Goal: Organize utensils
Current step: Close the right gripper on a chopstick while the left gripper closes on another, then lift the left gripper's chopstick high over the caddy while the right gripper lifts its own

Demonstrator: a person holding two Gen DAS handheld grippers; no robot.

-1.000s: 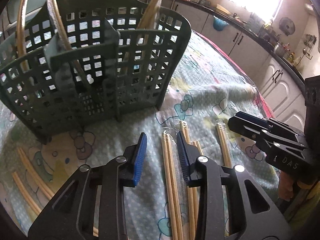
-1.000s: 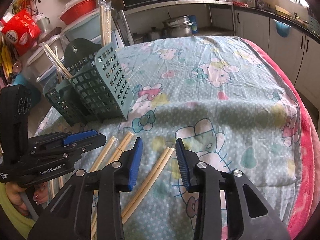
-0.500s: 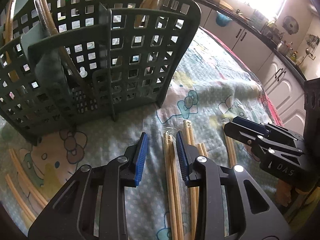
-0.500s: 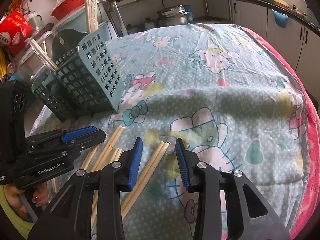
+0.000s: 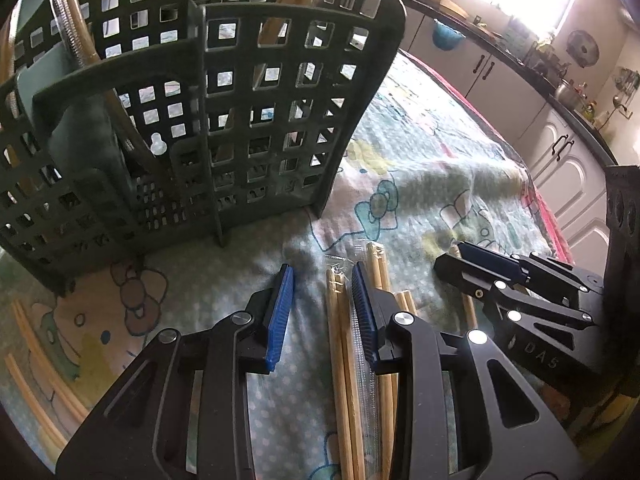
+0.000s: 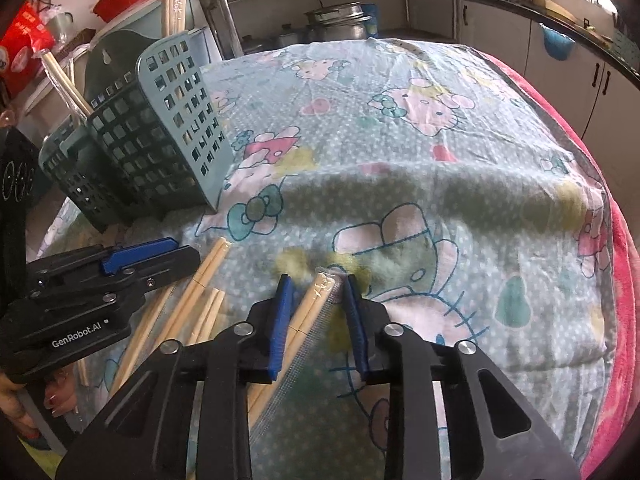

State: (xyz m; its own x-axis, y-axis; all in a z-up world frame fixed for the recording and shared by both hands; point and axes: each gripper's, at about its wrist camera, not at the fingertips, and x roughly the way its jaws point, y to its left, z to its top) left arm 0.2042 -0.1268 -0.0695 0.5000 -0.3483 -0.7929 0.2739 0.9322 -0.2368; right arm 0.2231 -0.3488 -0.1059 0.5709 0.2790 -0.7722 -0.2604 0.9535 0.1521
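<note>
My right gripper [image 6: 318, 280] is low over the cloth, its jaws closing around a plastic-wrapped chopstick pair [image 6: 316, 304] that lies slantwise between the blue pads; the pads are not clamped on it. My left gripper [image 5: 321, 268] is open above another wrapped pair [image 5: 340, 328], which lies close to its right pad. The dark green slotted basket [image 5: 260, 120] stands just beyond it, with chopsticks [image 5: 68, 20] upright inside. Each gripper shows in the other's view: the right gripper [image 5: 448, 258] and the left gripper [image 6: 188, 252].
More loose chopsticks [image 6: 200, 284] lie on the cartoon-print cloth [image 6: 440, 160] between the grippers, and others [image 5: 36, 360] by the basket's left. The basket [image 6: 152, 140] stands at the table's far left. Kitchen cabinets [image 5: 560, 152] line the right. A hand [image 6: 24, 400] holds the left gripper.
My right gripper has come down onto the wrapped pair and its jaws have narrowed around it. In the left wrist view the basket has drawn closer; the left jaws are unchanged.
</note>
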